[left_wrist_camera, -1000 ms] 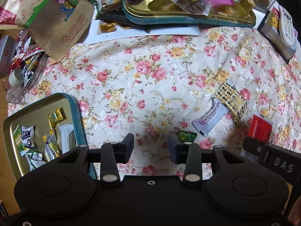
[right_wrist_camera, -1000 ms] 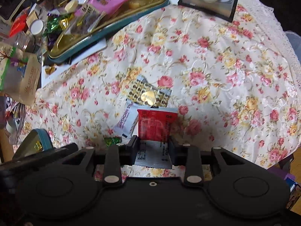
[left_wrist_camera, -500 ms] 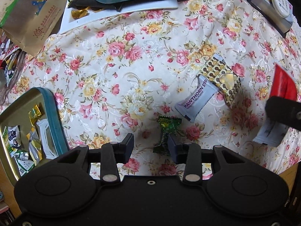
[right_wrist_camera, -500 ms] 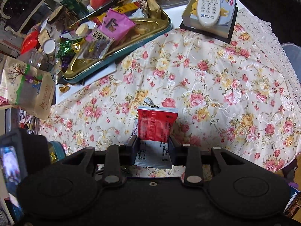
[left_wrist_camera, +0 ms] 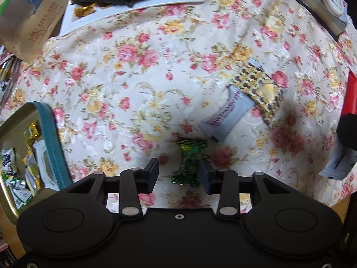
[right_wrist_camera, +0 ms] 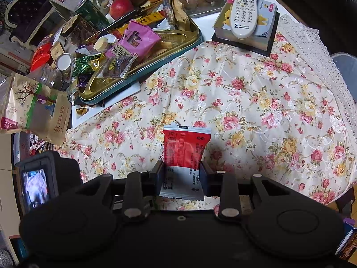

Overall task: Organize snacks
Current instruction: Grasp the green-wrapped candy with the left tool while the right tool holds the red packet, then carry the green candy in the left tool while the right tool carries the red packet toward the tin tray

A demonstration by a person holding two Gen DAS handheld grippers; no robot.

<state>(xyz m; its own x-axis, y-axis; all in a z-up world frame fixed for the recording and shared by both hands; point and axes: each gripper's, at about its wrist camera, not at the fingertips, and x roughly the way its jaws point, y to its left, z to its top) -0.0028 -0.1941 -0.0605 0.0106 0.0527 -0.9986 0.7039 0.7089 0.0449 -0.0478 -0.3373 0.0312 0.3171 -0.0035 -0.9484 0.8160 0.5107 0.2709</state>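
Note:
My left gripper [left_wrist_camera: 178, 175] is open just above the floral tablecloth, with a green wrapped candy [left_wrist_camera: 189, 162] between its fingers, close to the right one. A white hawthorn packet [left_wrist_camera: 225, 116] and a gold-and-brown patterned packet [left_wrist_camera: 258, 89] lie beyond it to the right. A teal-rimmed gold tin [left_wrist_camera: 50, 143] holding several snacks sits at the left. My right gripper [right_wrist_camera: 181, 176] is shut on a red-and-white snack packet [right_wrist_camera: 186, 150], held above the cloth; that packet shows at the right edge of the left wrist view [left_wrist_camera: 350, 96].
A second gold tin [right_wrist_camera: 185, 42] piled with snacks stands at the back on a white board. A brown paper bag [right_wrist_camera: 38, 109] lies at the left. A remote control [right_wrist_camera: 243, 13] rests on a box at the back right. Fruit and jars crowd the far edge.
My left gripper has moved forward and down so the green candy now sits between its fingers. My right gripper has lifted higher with the red packet.

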